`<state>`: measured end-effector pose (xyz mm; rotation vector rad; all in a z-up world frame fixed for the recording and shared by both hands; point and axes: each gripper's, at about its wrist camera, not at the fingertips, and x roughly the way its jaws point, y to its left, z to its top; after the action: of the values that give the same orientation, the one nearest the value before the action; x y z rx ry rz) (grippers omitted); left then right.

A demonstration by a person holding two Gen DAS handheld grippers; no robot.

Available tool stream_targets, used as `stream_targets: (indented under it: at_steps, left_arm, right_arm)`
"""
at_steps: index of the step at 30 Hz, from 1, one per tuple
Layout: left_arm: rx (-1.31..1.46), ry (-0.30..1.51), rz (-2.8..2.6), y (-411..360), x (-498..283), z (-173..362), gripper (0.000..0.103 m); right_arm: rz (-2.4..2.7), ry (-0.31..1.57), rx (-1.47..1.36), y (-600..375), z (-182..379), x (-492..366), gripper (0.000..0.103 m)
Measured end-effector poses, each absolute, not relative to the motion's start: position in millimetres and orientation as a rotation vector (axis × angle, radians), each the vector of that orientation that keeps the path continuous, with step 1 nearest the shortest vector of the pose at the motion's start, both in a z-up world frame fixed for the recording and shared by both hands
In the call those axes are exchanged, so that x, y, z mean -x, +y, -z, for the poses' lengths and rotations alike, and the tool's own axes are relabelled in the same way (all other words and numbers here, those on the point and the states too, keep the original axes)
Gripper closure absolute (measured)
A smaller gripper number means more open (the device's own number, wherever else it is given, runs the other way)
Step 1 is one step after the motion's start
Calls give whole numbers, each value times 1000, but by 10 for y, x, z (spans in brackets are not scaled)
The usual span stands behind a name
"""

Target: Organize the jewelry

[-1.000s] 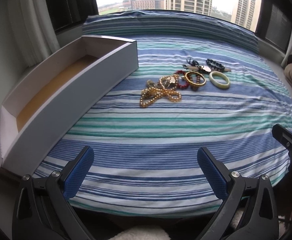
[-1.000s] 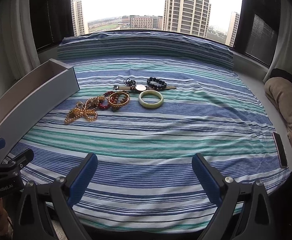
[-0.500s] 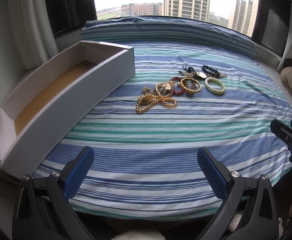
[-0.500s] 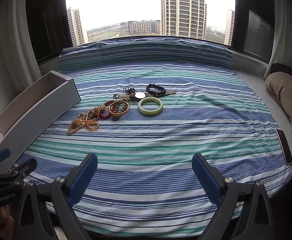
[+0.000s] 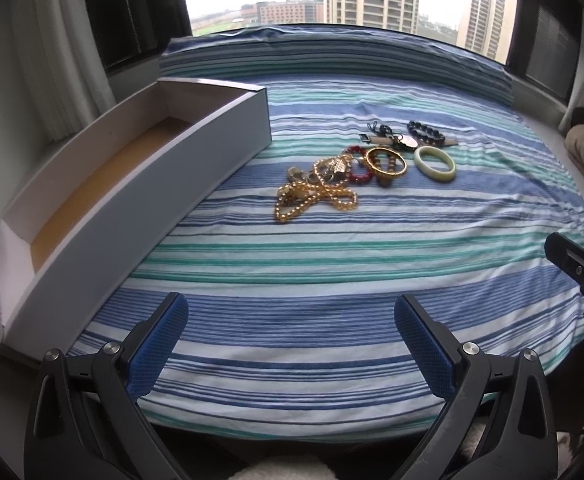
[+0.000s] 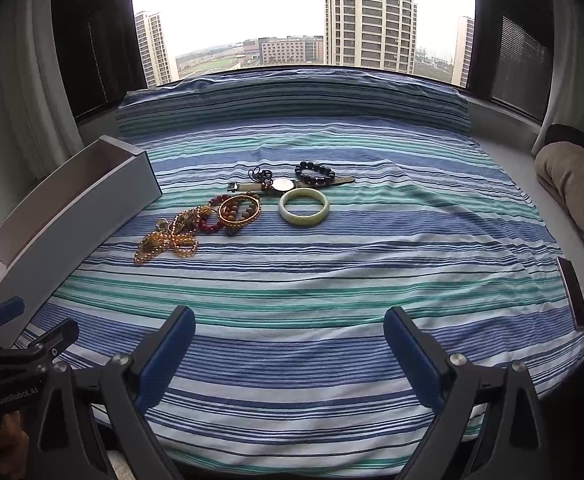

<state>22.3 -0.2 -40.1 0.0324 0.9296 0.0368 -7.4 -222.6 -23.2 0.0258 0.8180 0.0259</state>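
Both views tilted up slightly versus a second ago; jewelry unmoved. Left gripper (image 5: 291,322) and right gripper (image 6: 289,332) jaws wide apart, empty, over the striped bed's (image 5: 331,256) near edge. Tangled gold bead necklace (image 5: 311,196), pale green bangle (image 6: 303,207), wristwatch (image 6: 282,185) partly overlapped, mid-bed. Long white open box (image 5: 140,184) along left edge, long axis running away; near end cropped in the right view.

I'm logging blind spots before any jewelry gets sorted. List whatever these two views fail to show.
- Long box: right wrist view hides its floor behind the near wall; its near end is cut off at the left edge.
- Tangled gold chains: both views, overlapping and too small to count pieces.
- Watch: dial too small to read; the black beaded bracelet covers part of the strap.
- Phone-like slab: blurred at the fisheye edge.
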Motion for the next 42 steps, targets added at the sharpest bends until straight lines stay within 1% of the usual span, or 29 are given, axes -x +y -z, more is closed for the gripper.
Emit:
stream_targets:
  at_steps: [10, 17, 24, 30, 37, 42]
  left_arm:
    - [-18, 965, -11, 16, -361, 442, 1]
    - [14, 1058, 22, 89, -554, 628, 1]
    - [43, 1139, 48, 272, -771, 829, 1]
    - [121, 1184, 127, 431, -1192, 925, 1]
    - [71, 1181, 169, 375, -1756, 1219, 1]
    - [59, 1181, 187, 338, -1978, 1397, 3]
  right_arm:
    - [-35, 824, -24, -2264, 261, -5, 6]
    - [-37, 847, -26, -2332, 312, -118, 6]
    - [-38, 921, -60, -2430, 517, -231, 6]
    - [-54, 966, -67, -2426, 645, -309, 6]
    - [-66, 996, -67, -2420, 735, -356, 6]
    - [-61, 1013, -71, -2442, 795, -386, 6]
